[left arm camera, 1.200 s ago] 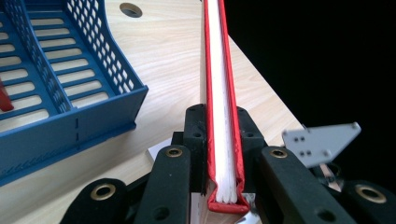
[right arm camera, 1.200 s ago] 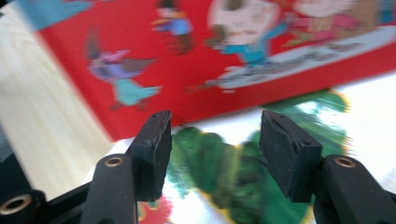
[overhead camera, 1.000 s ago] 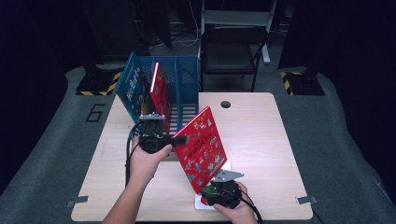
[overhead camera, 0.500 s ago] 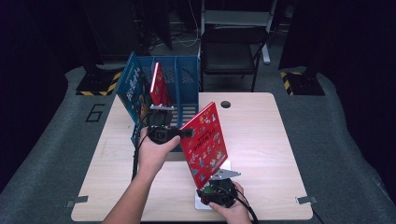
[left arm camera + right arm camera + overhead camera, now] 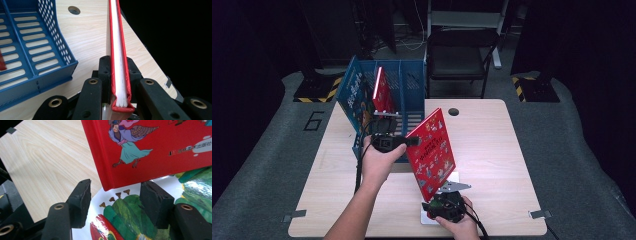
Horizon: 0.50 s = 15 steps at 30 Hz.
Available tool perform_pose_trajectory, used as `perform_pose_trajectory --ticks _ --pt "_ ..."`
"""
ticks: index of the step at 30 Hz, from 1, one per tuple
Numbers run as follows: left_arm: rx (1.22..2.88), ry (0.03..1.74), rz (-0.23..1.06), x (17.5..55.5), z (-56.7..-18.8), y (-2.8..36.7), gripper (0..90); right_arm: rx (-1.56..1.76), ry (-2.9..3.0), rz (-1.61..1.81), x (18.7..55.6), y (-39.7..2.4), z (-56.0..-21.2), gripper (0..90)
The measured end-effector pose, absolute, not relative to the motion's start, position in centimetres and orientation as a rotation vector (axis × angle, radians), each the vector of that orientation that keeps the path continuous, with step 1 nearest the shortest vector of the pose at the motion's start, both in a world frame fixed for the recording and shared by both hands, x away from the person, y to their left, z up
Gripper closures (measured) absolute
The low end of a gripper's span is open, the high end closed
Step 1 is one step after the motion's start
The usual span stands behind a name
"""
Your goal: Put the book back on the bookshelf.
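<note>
The left gripper (image 5: 117,82) clamps one red book (image 5: 431,150); two more books stand in the far-left blue rack (image 5: 412,85). The right gripper (image 5: 113,200), jaws just narrowing with nothing pinched, hovers over one picture book (image 5: 140,220) lying near.

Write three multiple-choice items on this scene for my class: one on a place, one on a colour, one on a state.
1. Where is the blue file rack?
A. far left part of the table
B. on the chair
C. on the floor

2. What colour is the cover of the held book?
A. green
B. red
C. white

3. How is the left gripper?
A. open above the table
B. shut on the book
C. lying flat

Answers: 1 A, the high view shows it there. 2 B, the cover is red. 3 B, its pads press both covers.
</note>
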<state>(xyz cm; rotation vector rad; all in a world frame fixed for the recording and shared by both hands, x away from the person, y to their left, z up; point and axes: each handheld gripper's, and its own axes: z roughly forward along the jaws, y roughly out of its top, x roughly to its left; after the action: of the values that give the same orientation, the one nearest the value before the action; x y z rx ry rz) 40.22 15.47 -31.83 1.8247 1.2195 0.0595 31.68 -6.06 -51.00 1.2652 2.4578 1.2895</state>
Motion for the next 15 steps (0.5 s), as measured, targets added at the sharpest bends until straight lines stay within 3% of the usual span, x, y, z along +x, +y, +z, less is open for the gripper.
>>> perform_pose_trajectory --ticks 15 --pt "1.810 1.238 0.063 40.4 -31.5 15.7 79.3 1.326 2.388 1.287 32.7 -6.1 -51.0 47.1"
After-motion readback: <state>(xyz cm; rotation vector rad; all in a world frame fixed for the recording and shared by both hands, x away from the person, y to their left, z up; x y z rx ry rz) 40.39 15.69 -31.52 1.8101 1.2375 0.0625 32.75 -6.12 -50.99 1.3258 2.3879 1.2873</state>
